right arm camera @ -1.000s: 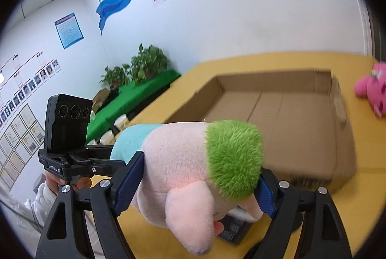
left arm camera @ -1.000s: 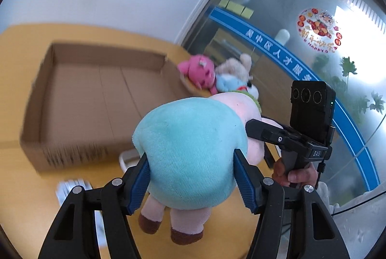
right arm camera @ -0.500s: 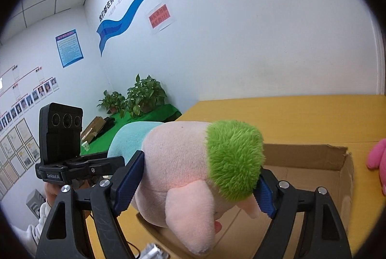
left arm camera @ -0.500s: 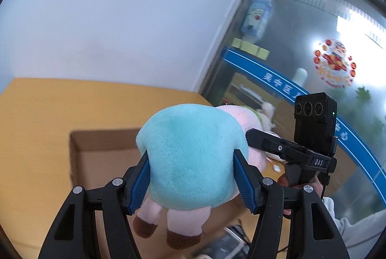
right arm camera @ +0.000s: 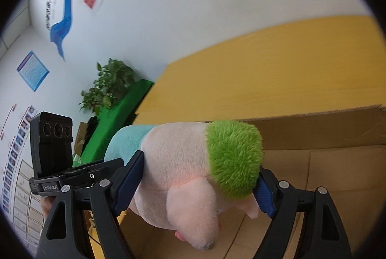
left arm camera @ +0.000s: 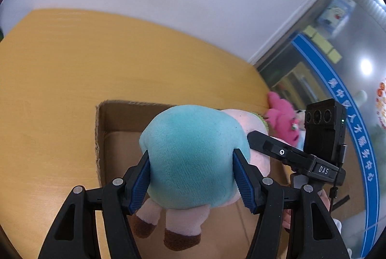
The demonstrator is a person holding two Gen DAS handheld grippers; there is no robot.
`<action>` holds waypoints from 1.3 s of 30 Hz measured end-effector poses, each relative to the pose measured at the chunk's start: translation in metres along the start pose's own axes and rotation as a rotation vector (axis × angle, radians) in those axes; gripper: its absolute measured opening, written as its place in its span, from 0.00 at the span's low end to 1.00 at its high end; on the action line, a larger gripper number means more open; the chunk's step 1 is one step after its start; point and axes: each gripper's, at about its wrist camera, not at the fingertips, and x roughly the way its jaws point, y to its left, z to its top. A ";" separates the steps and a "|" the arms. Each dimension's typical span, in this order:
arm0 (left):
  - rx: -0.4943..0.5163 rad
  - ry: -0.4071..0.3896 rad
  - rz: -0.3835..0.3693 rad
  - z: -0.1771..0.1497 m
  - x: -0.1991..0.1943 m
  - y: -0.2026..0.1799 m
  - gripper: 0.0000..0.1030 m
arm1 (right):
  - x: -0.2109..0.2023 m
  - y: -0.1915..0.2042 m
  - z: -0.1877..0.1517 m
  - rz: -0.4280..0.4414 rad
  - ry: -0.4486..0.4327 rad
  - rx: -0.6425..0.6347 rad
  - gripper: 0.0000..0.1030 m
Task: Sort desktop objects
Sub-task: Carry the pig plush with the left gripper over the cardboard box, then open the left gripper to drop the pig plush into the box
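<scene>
Both grippers hold one plush pig. My left gripper (left arm camera: pixel 191 177) is shut on its teal-clad rear (left arm camera: pixel 190 155), with the brown-hoofed legs hanging below. My right gripper (right arm camera: pixel 195 186) is shut on its pink head with green hair (right arm camera: pixel 188 162), snout pointing down. The pig hangs above the open cardboard box (left arm camera: pixel 100 138), whose brown floor and far wall also show in the right wrist view (right arm camera: pixel 325 128). The right gripper's body appears in the left wrist view (left arm camera: pixel 313 152), and the left gripper's body in the right wrist view (right arm camera: pixel 55 155).
The box sits on a yellow wooden table (left arm camera: pixel 60 80). A pink plush toy (left arm camera: pixel 282 119) lies beyond the box's right side by the glass wall. Potted plants (right arm camera: pixel 108 85) and a green surface stand off the table's left edge.
Both grippers have carried the pig forward and down over the box. The box interior now lies directly beneath it. The grips are unchanged.
</scene>
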 end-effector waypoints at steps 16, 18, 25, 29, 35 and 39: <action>-0.053 -0.095 0.193 0.003 0.000 0.038 0.64 | 0.086 -0.021 -0.016 -0.020 0.020 0.025 0.85; -0.023 -0.124 0.215 -0.003 -0.015 0.035 0.65 | 0.087 -0.015 -0.016 -0.023 0.004 0.006 0.88; 0.063 -0.171 0.293 -0.037 -0.053 0.007 0.66 | 0.077 -0.018 -0.006 -0.051 0.055 0.059 0.91; 0.182 -0.220 0.330 -0.062 -0.078 -0.026 0.77 | 0.045 0.002 0.005 -0.120 0.052 0.009 0.91; 0.279 -0.268 0.340 -0.104 -0.107 -0.065 0.84 | -0.045 0.046 0.002 -0.263 -0.015 -0.144 0.91; 0.288 -0.275 0.322 -0.140 -0.113 -0.082 0.84 | -0.115 0.064 -0.037 -0.339 -0.087 -0.245 0.93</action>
